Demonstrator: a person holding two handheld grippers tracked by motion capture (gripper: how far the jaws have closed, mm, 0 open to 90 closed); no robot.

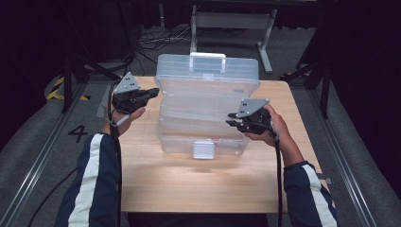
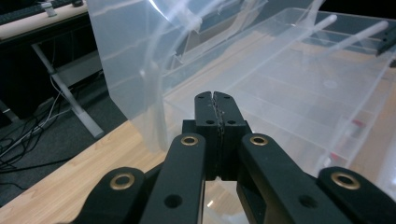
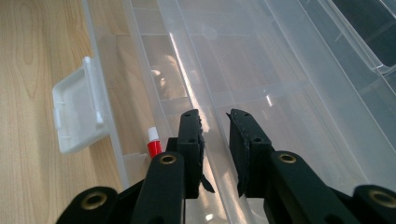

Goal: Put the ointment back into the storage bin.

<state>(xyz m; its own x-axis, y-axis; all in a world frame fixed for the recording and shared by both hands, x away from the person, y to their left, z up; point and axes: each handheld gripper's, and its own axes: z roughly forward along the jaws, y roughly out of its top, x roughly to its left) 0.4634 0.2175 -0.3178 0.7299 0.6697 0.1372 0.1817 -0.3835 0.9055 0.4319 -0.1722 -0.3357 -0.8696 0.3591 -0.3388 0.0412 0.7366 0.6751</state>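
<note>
Clear plastic box lid raised, left gripper closed — empty, right gripper open — astride tray edge.

Lab or studio: black curtains, floor rails, loose cables, hazard tape.
</note>
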